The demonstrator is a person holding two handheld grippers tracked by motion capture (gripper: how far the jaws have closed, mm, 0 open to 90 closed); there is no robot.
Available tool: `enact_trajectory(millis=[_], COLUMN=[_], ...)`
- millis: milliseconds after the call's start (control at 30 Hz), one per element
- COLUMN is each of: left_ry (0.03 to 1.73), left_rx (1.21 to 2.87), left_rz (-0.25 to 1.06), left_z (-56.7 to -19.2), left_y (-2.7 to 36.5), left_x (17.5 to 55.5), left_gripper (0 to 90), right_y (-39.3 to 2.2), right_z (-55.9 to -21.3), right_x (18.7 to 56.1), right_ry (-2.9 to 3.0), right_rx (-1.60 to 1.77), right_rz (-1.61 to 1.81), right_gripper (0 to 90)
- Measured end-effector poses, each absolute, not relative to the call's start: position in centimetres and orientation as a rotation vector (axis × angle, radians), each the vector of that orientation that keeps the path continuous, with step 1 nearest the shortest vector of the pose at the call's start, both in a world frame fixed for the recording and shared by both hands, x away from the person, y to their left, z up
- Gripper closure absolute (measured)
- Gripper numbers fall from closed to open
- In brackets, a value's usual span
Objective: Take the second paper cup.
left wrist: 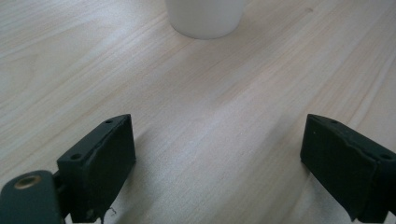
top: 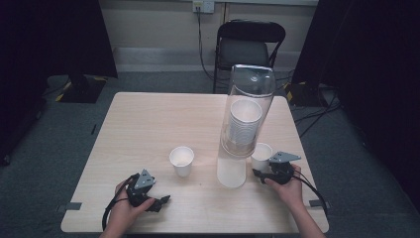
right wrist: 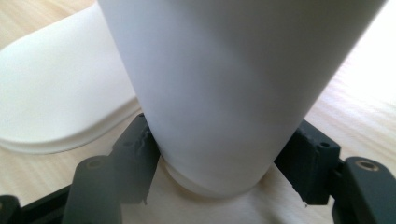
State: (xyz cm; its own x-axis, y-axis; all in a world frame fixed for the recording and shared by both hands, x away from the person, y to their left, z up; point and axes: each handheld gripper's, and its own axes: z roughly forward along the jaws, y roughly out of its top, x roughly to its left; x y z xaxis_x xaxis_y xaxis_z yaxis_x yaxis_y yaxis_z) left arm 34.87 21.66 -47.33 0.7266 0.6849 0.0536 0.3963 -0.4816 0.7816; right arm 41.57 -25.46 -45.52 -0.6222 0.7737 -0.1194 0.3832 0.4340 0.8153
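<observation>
While the left gripper [top: 151,198] rests at the lower left of the tabletop [top: 148,124], jaws spread wide and holding nothing, one cup [top: 182,160] stands just above it. Right of centre rises a clear dispenser [top: 246,119]. At lower right, the right gripper [top: 258,172] brackets a second cup [right wrist: 224,93], jaws beside its base, grip loosened.

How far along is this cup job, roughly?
One cup already stands alone mid-table. In hand: a second cup stands beside the clear dispenser, the right gripper flanking its base with both jaws; whether they press on it is unclear. The left gripper rests open near the table front edge, holding nothing. Left: a stack of cups waits inside the dispenser, so probably more to pull.
</observation>
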Motion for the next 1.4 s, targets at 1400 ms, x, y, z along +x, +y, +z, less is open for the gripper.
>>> enact_trajectory(millis=[1400], left_ry=[0.815], left_rx=[2.133], left_rz=[0.463], left_z=[-47.3], left_y=[21.7], left_x=[34.9], left_gripper=[9.6], right_y=[-26.5], right_z=[-45.4], right_x=[42.7], right_ry=[2.196], right_rx=[1.029], right_rz=[1.069], right_gripper=[22.9])
